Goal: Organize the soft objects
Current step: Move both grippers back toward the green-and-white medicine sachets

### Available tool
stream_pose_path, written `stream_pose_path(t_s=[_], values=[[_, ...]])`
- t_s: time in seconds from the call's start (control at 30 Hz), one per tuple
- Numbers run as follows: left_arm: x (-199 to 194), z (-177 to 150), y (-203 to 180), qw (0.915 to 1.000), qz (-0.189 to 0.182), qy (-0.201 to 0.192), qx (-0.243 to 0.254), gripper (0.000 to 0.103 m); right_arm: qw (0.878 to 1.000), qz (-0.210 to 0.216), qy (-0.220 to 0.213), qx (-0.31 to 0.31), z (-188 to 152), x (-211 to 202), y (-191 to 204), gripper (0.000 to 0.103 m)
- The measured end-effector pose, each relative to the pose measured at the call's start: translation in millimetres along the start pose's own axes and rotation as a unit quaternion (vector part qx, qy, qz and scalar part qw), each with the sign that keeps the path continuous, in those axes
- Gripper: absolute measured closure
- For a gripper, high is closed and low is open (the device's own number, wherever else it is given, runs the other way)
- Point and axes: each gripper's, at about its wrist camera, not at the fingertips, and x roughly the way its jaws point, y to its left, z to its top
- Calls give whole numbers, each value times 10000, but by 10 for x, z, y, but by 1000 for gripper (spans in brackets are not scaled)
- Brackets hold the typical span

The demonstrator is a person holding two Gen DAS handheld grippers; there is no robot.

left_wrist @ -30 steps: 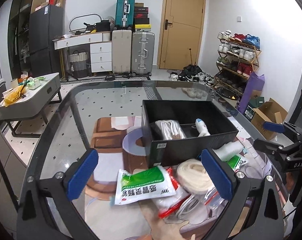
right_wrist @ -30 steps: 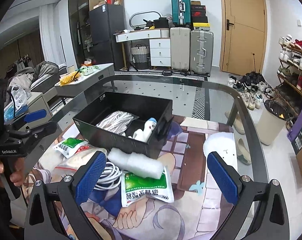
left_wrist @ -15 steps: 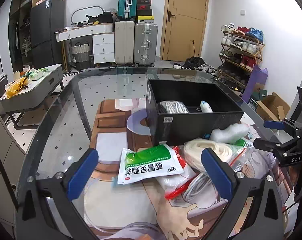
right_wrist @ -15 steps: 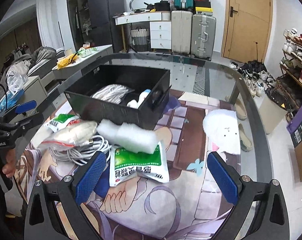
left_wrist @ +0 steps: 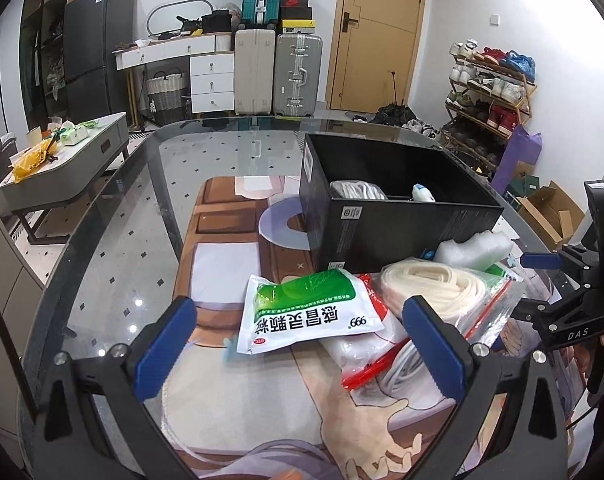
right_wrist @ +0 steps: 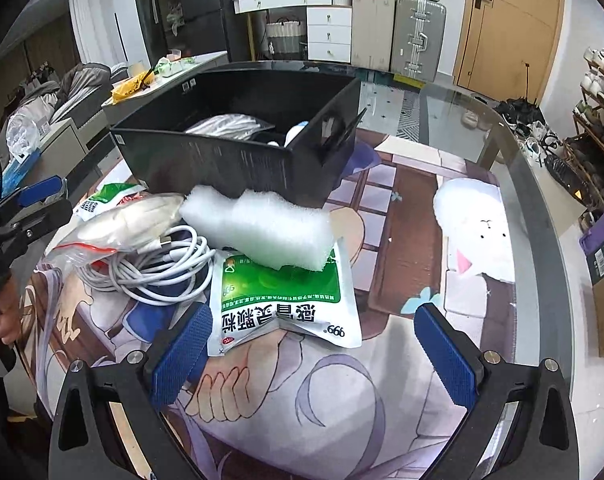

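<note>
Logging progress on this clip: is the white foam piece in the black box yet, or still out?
Out. The white foam piece lies outside the black box, against its front wall, resting on a green and white packet.

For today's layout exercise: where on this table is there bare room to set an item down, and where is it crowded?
Free: the glass table left of the black box, and the mat right of the box, between it and the table's edge. Crowded: in front of the box, where the foam block, green sachet, cable coil and zip bag overlap.
</note>
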Motion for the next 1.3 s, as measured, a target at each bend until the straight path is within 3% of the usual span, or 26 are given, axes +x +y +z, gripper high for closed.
stream_pose_path(t_s=[0.8, 0.97, 1.3], values=[[266, 11, 105, 9988, -27, 453, -209, 0, 9999, 15, 109, -35, 27, 189, 71, 1], [385, 39, 149, 9972, -105, 641, -381, 0, 10000, 33, 55, -69, 22, 163, 67, 10], [492, 62, 176, 9955, -257, 787, -470, 0, 9999, 69, 34, -103, 4, 153, 63, 10]])
